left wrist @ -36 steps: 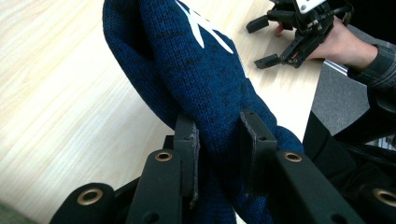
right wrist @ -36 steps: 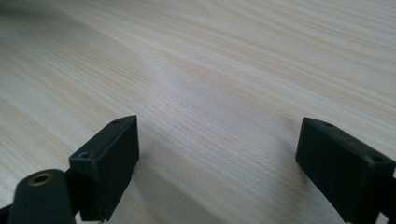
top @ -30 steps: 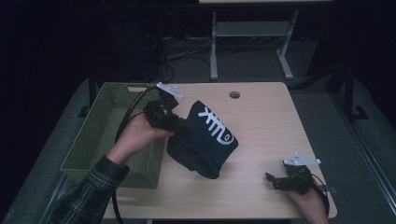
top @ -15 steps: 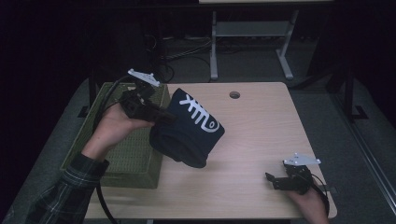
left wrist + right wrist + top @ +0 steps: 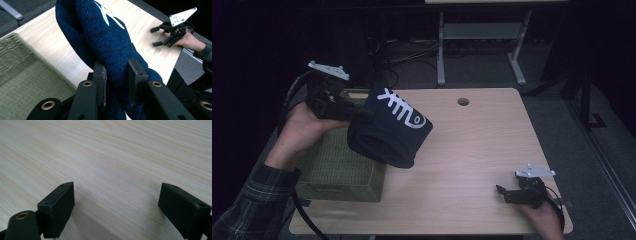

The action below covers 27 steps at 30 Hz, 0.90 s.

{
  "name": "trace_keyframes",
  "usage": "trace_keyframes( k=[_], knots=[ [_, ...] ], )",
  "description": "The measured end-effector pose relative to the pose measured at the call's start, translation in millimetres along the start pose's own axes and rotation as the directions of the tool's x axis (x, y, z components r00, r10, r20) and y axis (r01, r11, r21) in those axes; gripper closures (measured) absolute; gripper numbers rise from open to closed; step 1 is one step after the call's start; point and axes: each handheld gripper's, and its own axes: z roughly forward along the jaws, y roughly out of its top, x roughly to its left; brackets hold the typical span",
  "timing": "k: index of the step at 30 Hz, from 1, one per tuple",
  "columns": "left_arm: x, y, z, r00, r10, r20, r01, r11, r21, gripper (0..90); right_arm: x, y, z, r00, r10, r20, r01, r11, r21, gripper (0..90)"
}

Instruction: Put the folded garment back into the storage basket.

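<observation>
Holding: our left hand-held gripper is pinching the rolled dark blue knit sweater with white lettering
Sweater spot: up in the air, hanging over the near edge of the olive green woven basket and the light wood bench
Right hand-held gripper: jaws spread wide, parked low at the bench's near right corner, nothing between them
</observation>
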Motion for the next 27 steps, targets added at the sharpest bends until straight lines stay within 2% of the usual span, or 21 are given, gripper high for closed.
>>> trace_keyframes(
  k=[7, 15, 18, 25, 27],
  knots=[
    [13.4, -13.1, -20.0, 0.9986, -0.042, -0.033, 0.042, 0.9990, -0.014, 71.5, 0.1, -0.1, 0.1, 1.0000, 0.001, 0.000, -0.001, 1.000, -0.001, 13.4],
    [23.0, -24.5, -37.4, 0.9958, -0.078, -0.049, 0.076, 0.9965, -0.035, 71.5, -0.1, 0.0, 0.0, 1.0000, 0.003, 0.003, -0.003, 1.000, -0.001, 13.4],
    [28.6, -31.1, -45.7, 0.9933, -0.098, -0.060, 0.096, 0.9943, -0.048, 71.5, -0.1, 0.0, 0.0, 1.0000, 0.003, 0.004, -0.003, 1.000, -0.001, 13.4],
    [38.1, -41.8, -53.9, 0.9886, -0.126, -0.083, 0.121, 0.9909, -0.058, 71.5, -0.4, -0.1, 0.0, 1.0000, 0.000, 0.005, 0.000, 1.000, 0.000, 13.4],
    [43.1, -47.5, -56.8, 0.9853, -0.145, -0.091, 0.139, 0.9884, -0.061, 71.5, -0.2, 0.0, -0.1, 1.0000, 0.002, 0.004, -0.002, 1.000, 0.000, 13.4]
  ],
)
